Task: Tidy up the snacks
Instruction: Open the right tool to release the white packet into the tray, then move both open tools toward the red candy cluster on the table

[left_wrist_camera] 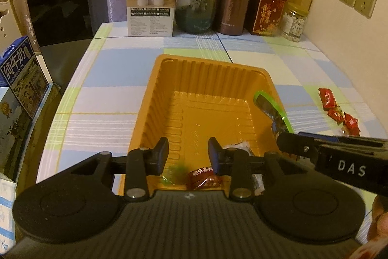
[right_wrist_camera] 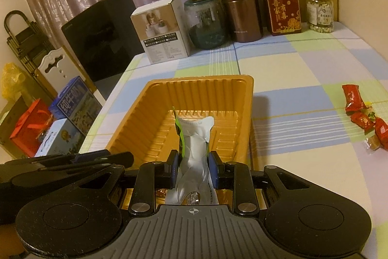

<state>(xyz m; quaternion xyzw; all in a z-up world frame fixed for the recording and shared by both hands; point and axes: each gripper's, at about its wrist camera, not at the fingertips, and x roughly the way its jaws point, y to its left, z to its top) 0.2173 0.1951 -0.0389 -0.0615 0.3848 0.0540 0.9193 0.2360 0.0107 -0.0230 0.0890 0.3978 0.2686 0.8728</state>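
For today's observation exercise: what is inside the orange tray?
Inside the orange tray: a red-wrapped candy, a greenish wrapper, and other packets partly hidden by the left gripper.

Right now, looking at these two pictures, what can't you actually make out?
- Left wrist view: a blurred green thing in the orange tray, below the left gripper; cannot tell what it is.
- Right wrist view: the tray's near floor, hidden by the green-edged packet in the right gripper.
- Both views: print on the red candies and the jar is too small to read.
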